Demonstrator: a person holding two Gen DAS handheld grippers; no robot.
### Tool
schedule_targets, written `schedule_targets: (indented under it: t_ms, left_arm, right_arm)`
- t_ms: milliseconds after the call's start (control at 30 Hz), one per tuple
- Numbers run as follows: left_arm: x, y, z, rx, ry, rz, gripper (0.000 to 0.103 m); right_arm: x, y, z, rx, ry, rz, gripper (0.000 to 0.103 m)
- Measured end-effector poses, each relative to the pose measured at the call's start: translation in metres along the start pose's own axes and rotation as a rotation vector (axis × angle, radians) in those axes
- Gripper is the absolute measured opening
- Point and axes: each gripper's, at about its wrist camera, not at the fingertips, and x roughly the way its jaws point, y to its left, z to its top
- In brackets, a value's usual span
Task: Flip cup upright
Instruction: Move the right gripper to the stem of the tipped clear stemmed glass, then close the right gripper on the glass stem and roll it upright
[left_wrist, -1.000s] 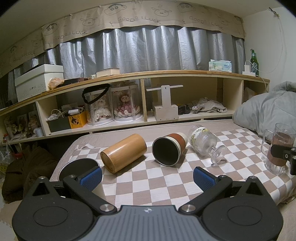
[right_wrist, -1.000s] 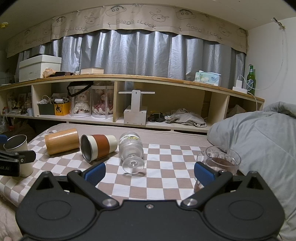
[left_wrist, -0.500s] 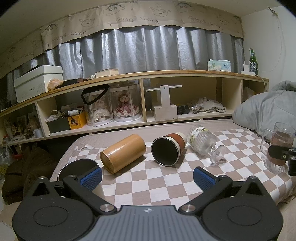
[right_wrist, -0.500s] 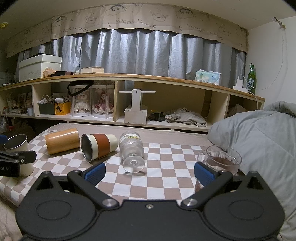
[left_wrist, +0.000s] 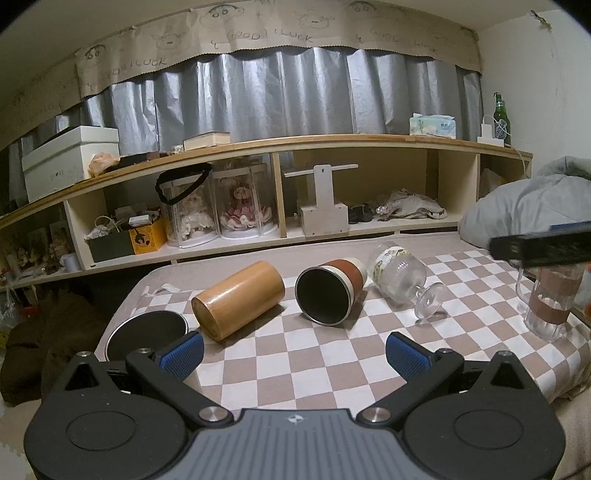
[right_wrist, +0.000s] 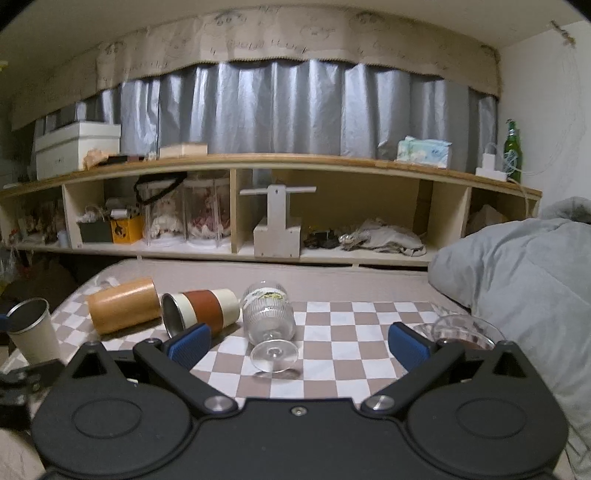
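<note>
Three cups lie on their sides on the checkered cloth (left_wrist: 314, 354): a bamboo cup (left_wrist: 238, 304) (right_wrist: 123, 310), a cream cup with a brown band (left_wrist: 330, 291) (right_wrist: 205, 310), and a stemmed glass (left_wrist: 402, 282) (right_wrist: 269, 325). My left gripper (left_wrist: 295, 356) is open and empty, in front of the bamboo and banded cups. My right gripper (right_wrist: 297, 345) is open and empty, just in front of the stemmed glass's foot. A metal-rimmed cup (left_wrist: 146, 334) (right_wrist: 31, 330) stands upright at the left. A glass mug (left_wrist: 550, 299) (right_wrist: 467, 332) stands upright at the right.
A long wooden shelf (left_wrist: 295, 147) with boxes, doll cases and clutter runs behind the bed. A grey duvet (right_wrist: 524, 280) is piled on the right. The right gripper's body (left_wrist: 543, 247) shows dark at the right edge of the left wrist view.
My right gripper has lifted and moved forward and left from the glass mug toward the stemmed glass. The left gripper has hardly moved. The cups lie as before.
</note>
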Motion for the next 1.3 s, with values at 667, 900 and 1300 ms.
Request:
schedule_targets:
  t_ms: [667,900,1300]
  left_arm:
    - [0.030,0.016,-0.008,-0.105,0.060,-0.043,0.103]
    - [0.040,0.021,-0.010,-0.161,0.109,-0.102,0.103]
    - [0.037,0.016,-0.009,-0.176,0.136,-0.181,0.102]
  right_arm:
    - [0.208,0.019,0.046,0.006,0.608,0.069,0.048]
    - [0.233,0.021,0.025,0.013,0.685,0.063,0.033]
    - [0.176,0.007,0.007,0.246,0.759,0.120,0.016]
